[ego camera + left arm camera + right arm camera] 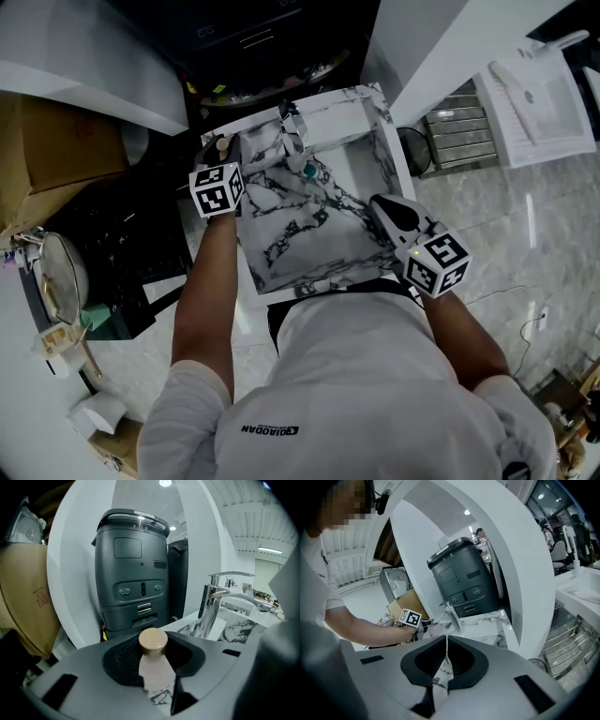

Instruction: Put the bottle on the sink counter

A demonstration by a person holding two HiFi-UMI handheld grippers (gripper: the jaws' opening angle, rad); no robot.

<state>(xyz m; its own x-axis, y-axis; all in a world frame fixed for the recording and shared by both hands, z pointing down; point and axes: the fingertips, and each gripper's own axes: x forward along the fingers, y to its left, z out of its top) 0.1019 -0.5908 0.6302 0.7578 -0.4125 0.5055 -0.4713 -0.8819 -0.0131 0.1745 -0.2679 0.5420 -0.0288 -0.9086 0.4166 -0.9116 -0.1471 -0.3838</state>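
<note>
The bottle (153,641) has a tan round cap and a pale pink body. It stands upright between the dark pads of my left gripper (154,660), which is shut on it just below the cap. In the head view the bottle (222,143) and left gripper (218,161) are over the far left corner of the marble sink counter (291,225). Whether the bottle's base rests on the marble is hidden. My right gripper (379,203) hovers over the counter's right side, shut with nothing in it; its tips (446,640) meet. The right gripper view also shows the bottle (435,630).
A chrome faucet (213,604) rises at the counter's back, with a dark grey machine (131,573) behind it. A cardboard box (56,150) and a black bag (112,244) lie left of the counter. A metal rack (464,136) and a white basin (539,94) are to the right.
</note>
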